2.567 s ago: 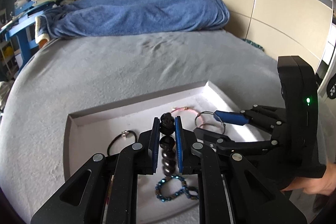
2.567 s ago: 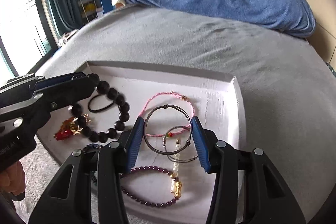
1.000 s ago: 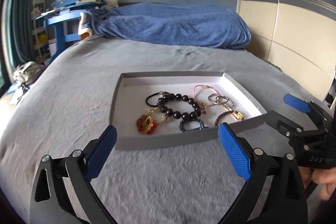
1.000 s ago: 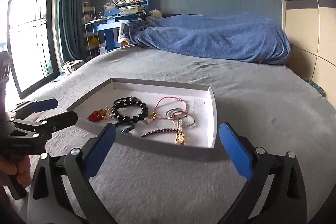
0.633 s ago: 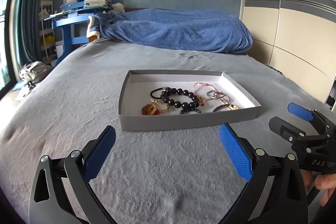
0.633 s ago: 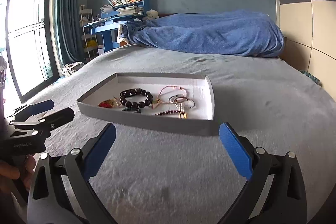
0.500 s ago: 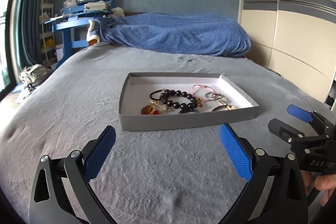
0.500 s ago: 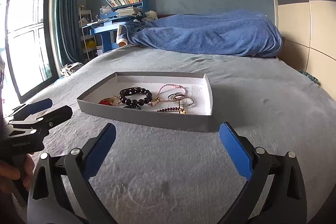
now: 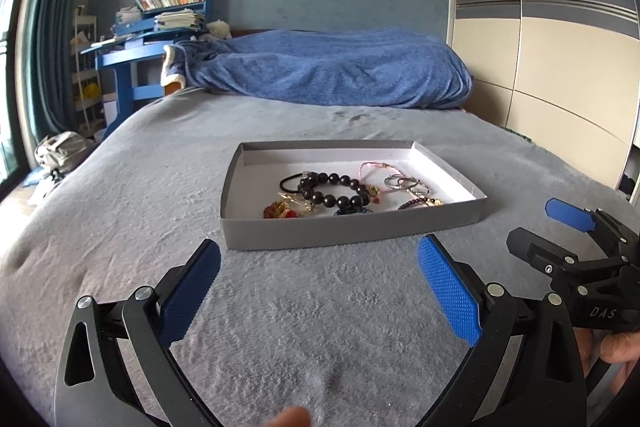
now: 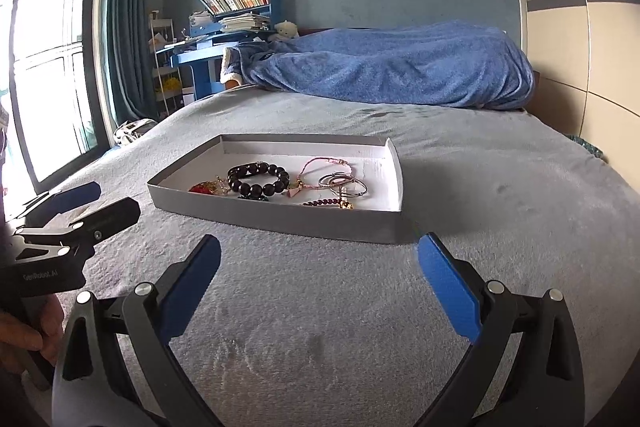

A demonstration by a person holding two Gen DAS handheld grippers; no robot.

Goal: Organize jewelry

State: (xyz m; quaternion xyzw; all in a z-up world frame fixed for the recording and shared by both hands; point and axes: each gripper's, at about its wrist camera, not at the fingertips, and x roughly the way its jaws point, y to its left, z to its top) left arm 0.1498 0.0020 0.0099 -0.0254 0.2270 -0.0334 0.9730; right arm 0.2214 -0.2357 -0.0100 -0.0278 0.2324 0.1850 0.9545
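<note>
A shallow grey tray (image 9: pixel 352 227) with a white floor lies on the grey bed; it also shows in the right wrist view (image 10: pixel 280 217). In it lie a black bead bracelet (image 9: pixel 334 189) (image 10: pixel 258 180), a black hair tie (image 9: pixel 289 182), a pink cord bracelet (image 9: pixel 378 169) (image 10: pixel 326 165), silver rings (image 9: pixel 406 183) (image 10: pixel 344 183), a purple bead bracelet (image 9: pixel 416 203) and a red-gold charm (image 9: pixel 280 209) (image 10: pixel 202 188). My left gripper (image 9: pixel 319 247) is open and empty, held back from the tray's near wall. My right gripper (image 10: pixel 319 247) is open and empty too, and shows at the right in the left wrist view (image 9: pixel 536 227).
A blue blanket (image 9: pixel 328 73) is heaped at the head of the bed. A blue desk with books (image 9: pixel 160 23) stands at the far left, by curtains and a window (image 10: pixel 48 67). A wardrobe (image 9: pixel 540 47) runs along the right. Grey bedcover (image 9: pixel 320 307) stretches between grippers and tray.
Both grippers let go of the jewelry, opened wide and pulled back out of the tray to hover low over the bedcover in front of it. In the last half second they barely moved.
</note>
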